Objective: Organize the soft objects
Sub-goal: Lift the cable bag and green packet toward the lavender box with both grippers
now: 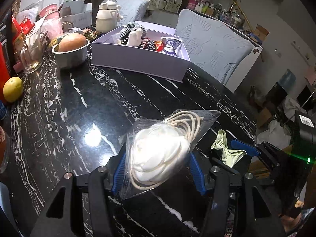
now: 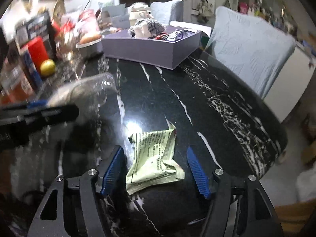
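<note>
Lower centre of frame: left gripper (image 1: 158, 167) pinched a slippery, squashy bagged cloth (image 1: 158, 150); right gripper (image 2: 156, 169) was spread around a light, crinkly packet (image 2: 156, 158), best gripped mid-body.

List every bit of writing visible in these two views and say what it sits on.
Nothing can be quoted as it reads.
Green packet: rows of small dark print and a red mark, too small to read.
Label on the black device at the right edge: a code pattern, unreadable.
Pink cup: lettering too small.
Red cartons and dark box: printing blurred.
Wrapped snacks in the lilac box: markings illegible.
</note>
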The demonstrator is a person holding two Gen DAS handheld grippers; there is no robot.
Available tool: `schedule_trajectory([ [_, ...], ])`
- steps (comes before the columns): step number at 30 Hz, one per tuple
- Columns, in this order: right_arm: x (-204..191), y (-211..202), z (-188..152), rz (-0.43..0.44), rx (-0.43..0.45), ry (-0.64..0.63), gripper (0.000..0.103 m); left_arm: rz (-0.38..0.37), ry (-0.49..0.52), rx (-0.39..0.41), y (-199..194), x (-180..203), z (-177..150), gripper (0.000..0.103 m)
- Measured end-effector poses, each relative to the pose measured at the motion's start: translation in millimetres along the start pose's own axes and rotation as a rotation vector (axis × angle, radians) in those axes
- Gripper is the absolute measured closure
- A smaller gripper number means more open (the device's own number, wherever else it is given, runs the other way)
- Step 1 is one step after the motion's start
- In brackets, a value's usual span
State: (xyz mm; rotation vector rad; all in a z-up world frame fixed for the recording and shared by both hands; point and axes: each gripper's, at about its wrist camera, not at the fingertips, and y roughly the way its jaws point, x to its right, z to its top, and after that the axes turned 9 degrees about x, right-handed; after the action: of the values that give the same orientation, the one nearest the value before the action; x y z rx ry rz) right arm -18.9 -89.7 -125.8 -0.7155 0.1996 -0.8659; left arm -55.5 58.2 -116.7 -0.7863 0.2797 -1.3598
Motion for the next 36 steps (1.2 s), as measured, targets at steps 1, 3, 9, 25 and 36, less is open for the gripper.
schedule_trajectory([
  [1,0,0,0,0.007,0.0,0.005,0.036,0.0,-0.001,-0.001,0,0,0,0.047],
  [3,0,-1,0,0.007,-0.003,0.006,0.037,0.001,0.0,-0.001,0,0,0,0.047],
  [9,8,-3,1,-0.01,0.014,0.022,0.065,0.009,0.0,0.001,0,1,0,0.047],
  [25,44,-20,3,0.206,0.037,0.262,0.069,0.003,0.049,0.075,-28,26,18,0.047],
  [36,52,-60,44,0.243,0.171,0.194,0.069,-0.031,0.123,0.193,-49,56,56,0.047],
])
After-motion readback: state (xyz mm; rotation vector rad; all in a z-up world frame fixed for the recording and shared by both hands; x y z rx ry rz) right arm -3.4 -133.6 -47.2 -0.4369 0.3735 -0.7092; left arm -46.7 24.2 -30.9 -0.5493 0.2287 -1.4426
